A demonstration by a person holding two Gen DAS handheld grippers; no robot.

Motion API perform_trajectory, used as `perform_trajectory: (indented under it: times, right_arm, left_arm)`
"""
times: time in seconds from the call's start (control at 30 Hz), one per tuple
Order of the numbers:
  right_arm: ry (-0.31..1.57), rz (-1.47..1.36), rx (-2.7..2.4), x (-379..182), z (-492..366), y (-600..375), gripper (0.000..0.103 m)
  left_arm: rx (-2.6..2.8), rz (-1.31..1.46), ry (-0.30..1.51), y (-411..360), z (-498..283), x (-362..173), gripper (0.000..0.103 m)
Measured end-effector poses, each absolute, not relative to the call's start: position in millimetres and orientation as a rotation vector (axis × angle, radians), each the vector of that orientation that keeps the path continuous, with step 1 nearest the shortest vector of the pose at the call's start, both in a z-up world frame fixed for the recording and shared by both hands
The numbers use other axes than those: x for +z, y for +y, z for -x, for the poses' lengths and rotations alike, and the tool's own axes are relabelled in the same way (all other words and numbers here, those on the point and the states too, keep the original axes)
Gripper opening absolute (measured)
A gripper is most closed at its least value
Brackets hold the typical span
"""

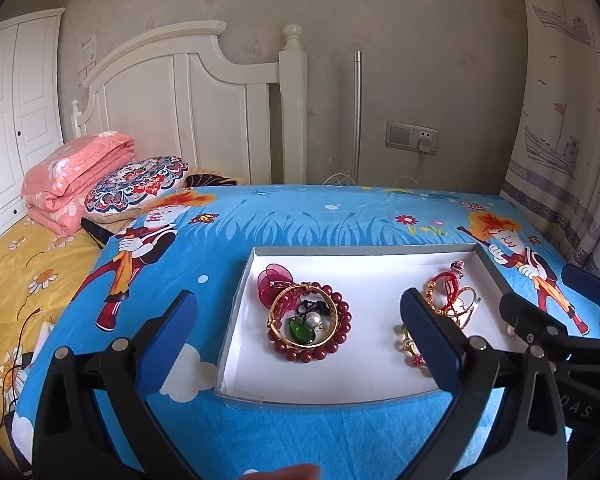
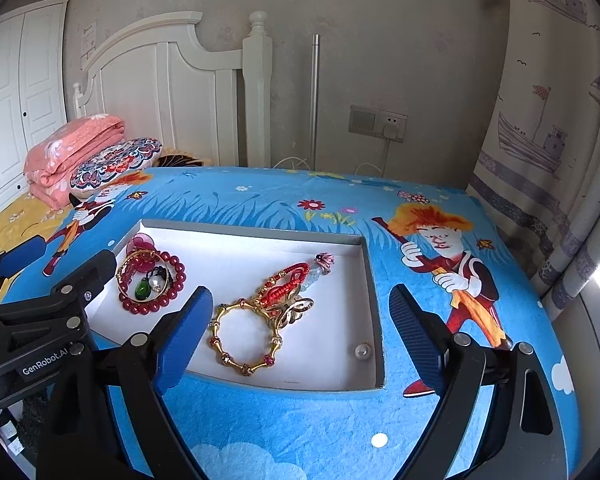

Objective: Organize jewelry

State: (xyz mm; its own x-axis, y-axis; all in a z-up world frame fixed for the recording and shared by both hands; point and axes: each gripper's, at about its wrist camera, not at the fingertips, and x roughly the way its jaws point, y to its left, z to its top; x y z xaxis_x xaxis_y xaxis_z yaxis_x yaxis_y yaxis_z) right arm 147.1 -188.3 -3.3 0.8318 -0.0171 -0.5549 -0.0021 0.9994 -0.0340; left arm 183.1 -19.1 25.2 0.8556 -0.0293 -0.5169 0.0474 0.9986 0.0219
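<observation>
Looking down my two cameras, I see the blue cartoon blanket (image 2: 300,208) spread flat, with the shallow white tray (image 2: 256,240) resting on it. Both my tongs hang above the near edge of that tray. My left tongs (image 1: 300,344) stand wide apart with nothing between the pads, and my right tongs (image 2: 304,332) are likewise spread wide and hold nothing.

All the jewelry lies inside the tray in two heaps. At the left end I have the dark red bead bracelet (image 2: 172,284) with a gold bangle (image 2: 130,268) lying across it, and a green pendant (image 2: 141,290) sits inside that ring. Toward the middle lies a gold link bracelet (image 2: 244,336), touching a tangle of red cord (image 2: 284,284) and gold pieces at its far side. A small pearl bead (image 2: 362,351) sits alone in the tray's near right corner.
</observation>
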Motion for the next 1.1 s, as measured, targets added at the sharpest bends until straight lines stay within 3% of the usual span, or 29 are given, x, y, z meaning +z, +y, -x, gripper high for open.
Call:
perform_trajectory:
  times: [1.1]
  right_arm:
    - [0.594,0.013,0.005,-6.1,-142.2,-188.5,0.084]
  left_arm:
    - [-0.03,-0.015,0.571,-12.7,-183.6,16.9,0.098]
